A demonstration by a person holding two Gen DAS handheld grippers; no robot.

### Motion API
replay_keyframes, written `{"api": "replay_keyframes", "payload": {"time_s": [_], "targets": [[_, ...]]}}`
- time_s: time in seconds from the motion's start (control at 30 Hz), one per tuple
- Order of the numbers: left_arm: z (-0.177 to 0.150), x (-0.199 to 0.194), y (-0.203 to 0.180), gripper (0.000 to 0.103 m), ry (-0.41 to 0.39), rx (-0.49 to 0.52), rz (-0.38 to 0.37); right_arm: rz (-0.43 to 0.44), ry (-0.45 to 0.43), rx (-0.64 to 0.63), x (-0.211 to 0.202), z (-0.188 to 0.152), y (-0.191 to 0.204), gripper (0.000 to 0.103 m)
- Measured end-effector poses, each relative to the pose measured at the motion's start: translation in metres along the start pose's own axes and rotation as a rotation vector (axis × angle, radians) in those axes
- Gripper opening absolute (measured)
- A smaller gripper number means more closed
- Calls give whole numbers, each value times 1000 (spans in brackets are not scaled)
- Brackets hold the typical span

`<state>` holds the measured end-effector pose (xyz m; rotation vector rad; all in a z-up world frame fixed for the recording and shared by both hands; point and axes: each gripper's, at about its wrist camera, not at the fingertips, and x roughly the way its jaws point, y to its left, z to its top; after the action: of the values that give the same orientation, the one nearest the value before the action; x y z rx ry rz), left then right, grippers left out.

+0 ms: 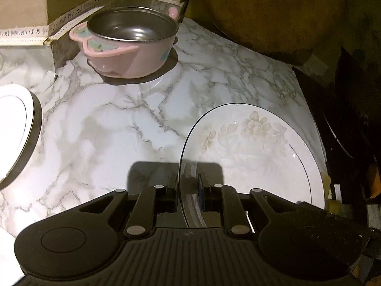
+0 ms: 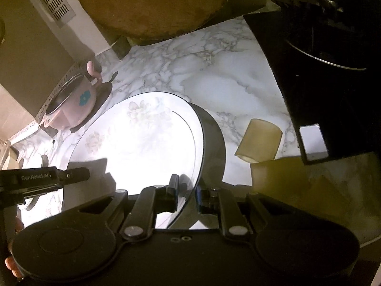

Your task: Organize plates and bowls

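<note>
Both jaws pinch the floral plate [image 1: 257, 147] rim — left gripper [image 2: 71, 175] reads "GenRobot.AI".

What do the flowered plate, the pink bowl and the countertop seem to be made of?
Flowered plate: glazed ceramic or porcelain by its look, glossy white with a thin dark rim line.
Pink bowl: likely plastic outside, with a grey liner that reflects like metal.
Countertop: marble pattern, smooth; stone or a printed surface, cannot tell.
</note>
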<state>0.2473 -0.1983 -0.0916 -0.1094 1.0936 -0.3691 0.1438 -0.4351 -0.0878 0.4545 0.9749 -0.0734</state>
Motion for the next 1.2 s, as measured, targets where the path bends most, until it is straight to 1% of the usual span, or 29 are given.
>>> {"api": "replay_keyframes", "payload": {"time_s": [0.17,0.23,0.3,0.43,0.47,0.57,0.67,0.73,0.77,0.8,0.83,0.87,0.9,0.93,0.97,1.03,1.1,1.2], "targets": [[0,1,0,15,3,6,-11,-9,3,8,2,3,0,17],[1,1,1,15,10,-7,-19,-18,3,8,1,3,1,18],[1,1,2,15,14,-7,-23,-42,1,7,1,5,1,25],[0,-1,4,15,14,-15,-27,-91,-8,18,-2,5,1,32],[0,-2,4,15,13,-17,-25,-104,-13,22,-5,5,0,34],[-2,-7,5,15,3,-15,-15,-143,-49,21,-14,5,2,36],[-4,-14,7,16,-6,-18,-12,-161,-87,-8,-24,6,8,37],[-5,-20,8,16,-15,-13,-10,-166,-114,-44,-32,6,16,43],[-5,-23,9,16,-22,-10,-8,-165,-122,-58,-35,6,21,50],[-5,-27,10,16,-32,-8,-7,-162,-133,-76,-38,6,26,54],[-5,-30,11,17,-41,-7,-6,-154,-144,-99,-41,6,32,54],[-5,-34,12,18,-47,-9,-4,-147,-149,-118,-43,6,38,55],[-6,-38,14,23,-56,-9,-7,-136,-151,-136,-44,7,44,57],[-5,-41,16,30,-62,-6,-6,-122,-152,-145,-46,7,48,58],[-5,-45,18,34,-71,-6,-1,-110,-154,-154,-47,7,52,59],[-6,-55,21,50,-99,-4,7,-93,-159,-181,-48,8,63,60],[-5,-65,24,55,-125,7,26,-73,-160,-204,-49,8,75,62],[-4,-79,31,55,-149,12,40,-42,-163,-238,-49,8,92,64]]}}
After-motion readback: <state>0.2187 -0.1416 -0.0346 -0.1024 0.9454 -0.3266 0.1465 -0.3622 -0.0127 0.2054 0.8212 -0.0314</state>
